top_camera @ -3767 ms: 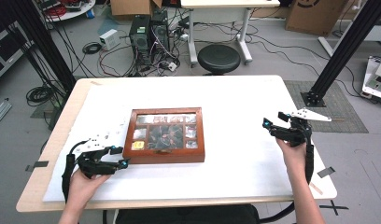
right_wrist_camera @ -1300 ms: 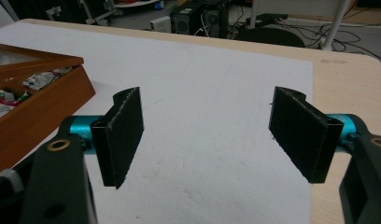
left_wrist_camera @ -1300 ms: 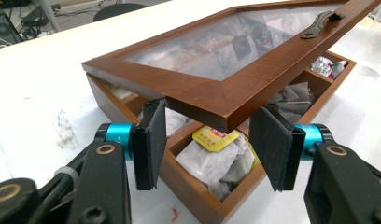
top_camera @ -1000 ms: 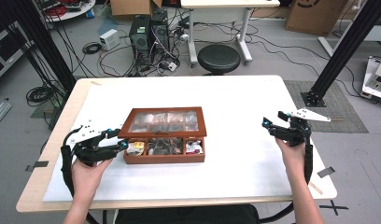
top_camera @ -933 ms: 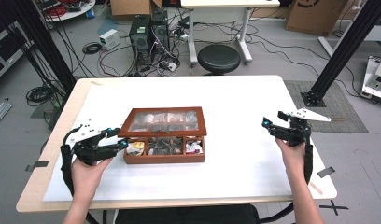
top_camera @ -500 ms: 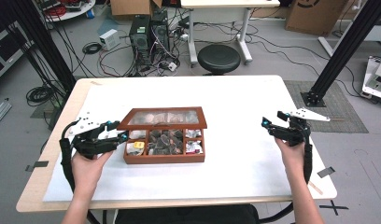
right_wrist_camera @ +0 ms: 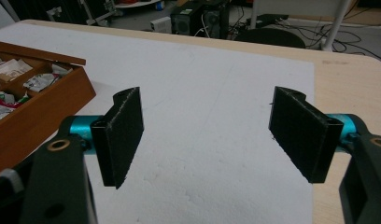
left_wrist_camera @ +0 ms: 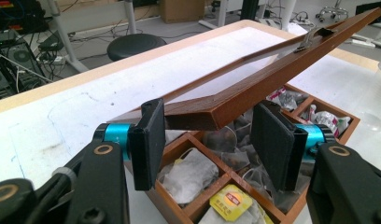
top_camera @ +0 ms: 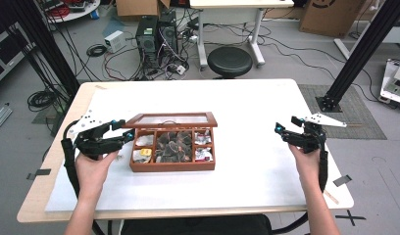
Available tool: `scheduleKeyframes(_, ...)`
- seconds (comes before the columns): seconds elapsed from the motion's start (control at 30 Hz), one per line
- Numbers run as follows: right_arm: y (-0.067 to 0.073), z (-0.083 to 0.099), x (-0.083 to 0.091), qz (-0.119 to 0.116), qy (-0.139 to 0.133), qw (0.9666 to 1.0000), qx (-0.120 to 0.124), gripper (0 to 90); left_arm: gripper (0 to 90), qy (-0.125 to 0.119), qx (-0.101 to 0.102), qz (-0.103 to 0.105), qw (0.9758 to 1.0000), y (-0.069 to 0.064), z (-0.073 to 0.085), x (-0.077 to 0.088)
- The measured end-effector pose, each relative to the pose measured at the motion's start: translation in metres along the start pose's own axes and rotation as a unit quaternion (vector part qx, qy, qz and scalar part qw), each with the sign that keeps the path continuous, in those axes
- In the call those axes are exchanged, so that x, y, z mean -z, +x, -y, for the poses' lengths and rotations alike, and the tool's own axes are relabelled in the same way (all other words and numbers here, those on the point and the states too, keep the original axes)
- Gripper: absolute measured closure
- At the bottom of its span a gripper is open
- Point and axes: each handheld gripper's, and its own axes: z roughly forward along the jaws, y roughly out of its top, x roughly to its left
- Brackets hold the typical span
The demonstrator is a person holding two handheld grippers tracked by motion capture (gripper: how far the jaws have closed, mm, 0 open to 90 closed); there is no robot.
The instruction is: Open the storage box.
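White table (top_camera: 266, 161) holds wooden box (top_camera: 172, 165), lid (left_wrist_camera: 254, 88) between left tongs (left_wrist_camera: 207, 140).

Box (top_camera: 172, 166): on the table (top_camera: 247, 186), left of middle.
Lid (top_camera: 171, 119): raised over the box, hinged at the far side.
Tea bags (top_camera: 172, 146): inside the box compartments.
Left gripper (top_camera: 123, 137): at the box's left corner, under the lid's edge.
Right gripper (top_camera: 282, 131): well right of the box, over bare table.
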Motion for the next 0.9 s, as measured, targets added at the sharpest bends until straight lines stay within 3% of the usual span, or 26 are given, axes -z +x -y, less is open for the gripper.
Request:
scheduleKeyframes(0.43, 0.000, 0.002, 0.002, 0.002, 0.001, 1.0000, -0.001, 26.9, 44.5, -0.021, 0.011, 0.000, 0.9997, 0.010, -0.011, -0.008)
scheduleKeyframes(0.9, -0.004, 0.003, 0.008, 0.007, -0.007, 0.9999, -0.008, 27.0, 41.2, -0.024, 0.019, -0.003, 0.9995, 0.018, -0.021, -0.018)
